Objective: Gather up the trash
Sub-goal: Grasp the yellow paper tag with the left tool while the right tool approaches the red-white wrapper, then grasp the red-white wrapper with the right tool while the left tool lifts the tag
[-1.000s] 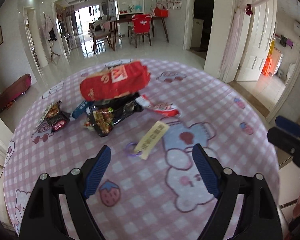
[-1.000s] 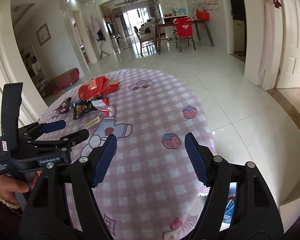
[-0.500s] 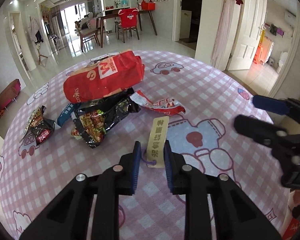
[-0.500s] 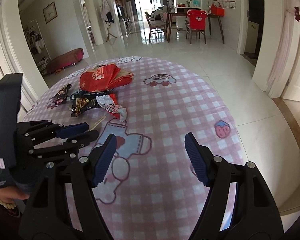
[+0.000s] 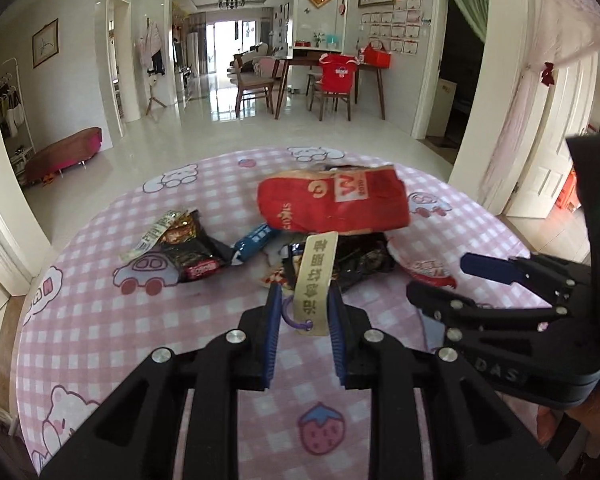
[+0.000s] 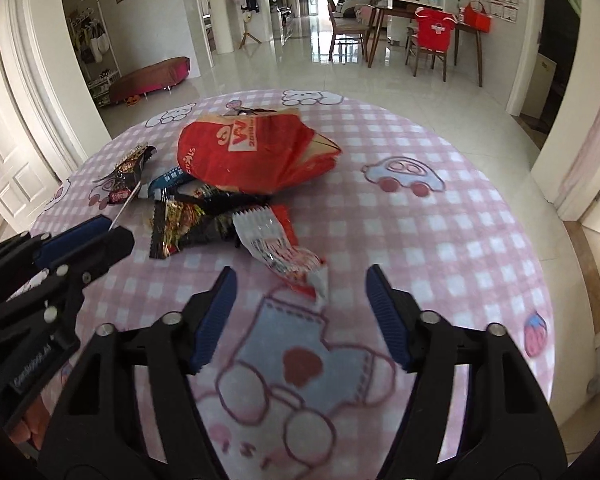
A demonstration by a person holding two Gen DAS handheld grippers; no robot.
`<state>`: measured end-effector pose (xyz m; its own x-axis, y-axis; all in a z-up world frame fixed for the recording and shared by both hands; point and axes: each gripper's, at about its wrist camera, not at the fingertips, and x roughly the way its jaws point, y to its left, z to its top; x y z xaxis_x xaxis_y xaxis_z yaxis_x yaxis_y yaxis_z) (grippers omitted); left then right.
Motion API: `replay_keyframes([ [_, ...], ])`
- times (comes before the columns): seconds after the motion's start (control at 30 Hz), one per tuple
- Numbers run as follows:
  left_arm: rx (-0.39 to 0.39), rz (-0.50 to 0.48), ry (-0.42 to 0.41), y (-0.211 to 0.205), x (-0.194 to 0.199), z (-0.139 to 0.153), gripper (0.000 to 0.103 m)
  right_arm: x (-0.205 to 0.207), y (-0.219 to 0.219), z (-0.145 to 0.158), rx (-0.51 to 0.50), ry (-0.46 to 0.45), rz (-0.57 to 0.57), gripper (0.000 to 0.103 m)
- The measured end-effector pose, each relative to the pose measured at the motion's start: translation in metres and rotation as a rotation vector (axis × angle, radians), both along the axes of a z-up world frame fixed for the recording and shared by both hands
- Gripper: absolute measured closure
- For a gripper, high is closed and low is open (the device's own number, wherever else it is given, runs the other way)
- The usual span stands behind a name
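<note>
Left wrist: tag (image 5: 314, 280) hiding wrappers (image 5: 356, 260)

My left tool (image 5: 302, 300) points forward and down, its two blue pads (image 5: 274, 312) drawn close and clamped on the yellow tag (image 5: 314, 280), which stands up between them, lifted off the bench. Seen from my right side, that same tool (image 6: 100, 236) reaches in from the left with its tips nearly together. My right tool (image 6: 302, 304) also tilts downward, jaws spread apart, and they have just been closing a little; nothing is pressed between its pads (image 6: 216, 312), though a crumpled wrapper end lies just ahead of the gap. From my left camera the right tool (image 5: 456, 280) juts in from the right edge, just beside the left one.
</note>
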<state>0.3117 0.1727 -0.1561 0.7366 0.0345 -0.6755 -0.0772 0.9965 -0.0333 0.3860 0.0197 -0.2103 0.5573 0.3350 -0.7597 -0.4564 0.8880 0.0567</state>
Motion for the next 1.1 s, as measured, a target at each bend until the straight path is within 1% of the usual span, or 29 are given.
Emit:
replay_keyframes([
  [0.1, 0.002, -0.002, 0.007, 0.001, 0.001, -0.001, 0.081, 0.006, 0.009, -0.007, -0.032, 0.009, 0.012, 0.057],
  [0.13, 0.002, -0.003, 0.009, 0.001, 0.002, -0.001, 0.081, 0.006, 0.010, -0.007, -0.050, -0.002, 0.008, 0.072],
  [0.2, 0.000, -0.005, 0.009, 0.000, 0.002, -0.001, 0.081, 0.007, 0.008, -0.006, -0.045, -0.001, 0.009, 0.074],
  [0.33, -0.007, -0.026, 0.004, -0.002, -0.001, 0.002, 0.081, -0.001, -0.006, -0.001, -0.010, -0.008, 0.004, 0.076],
  [0.43, -0.025, -0.053, -0.001, -0.008, -0.006, 0.007, 0.081, -0.013, -0.023, 0.006, 0.042, -0.005, -0.003, 0.076],
  [0.6, -0.028, -0.102, -0.030, -0.033, -0.017, 0.023, 0.081, -0.038, -0.061, 0.026, 0.125, -0.030, -0.040, 0.076],
  [0.77, -0.023, -0.187, -0.049, -0.079, -0.028, 0.037, 0.081, -0.063, -0.102, 0.041, 0.170, -0.067, -0.081, 0.076],
  [0.8, -0.021, -0.200, -0.051, -0.084, -0.031, 0.038, 0.081, -0.069, -0.114, 0.044, 0.186, -0.074, -0.097, 0.076],
  [0.97, -0.013, -0.308, -0.045, -0.145, -0.037, 0.042, 0.081, -0.096, -0.178, 0.054, 0.240, -0.111, -0.183, 0.076],
  [1.1, 0.003, -0.418, -0.025, -0.204, -0.042, 0.038, 0.081, -0.120, -0.238, 0.049, 0.275, -0.128, -0.280, 0.076],
])
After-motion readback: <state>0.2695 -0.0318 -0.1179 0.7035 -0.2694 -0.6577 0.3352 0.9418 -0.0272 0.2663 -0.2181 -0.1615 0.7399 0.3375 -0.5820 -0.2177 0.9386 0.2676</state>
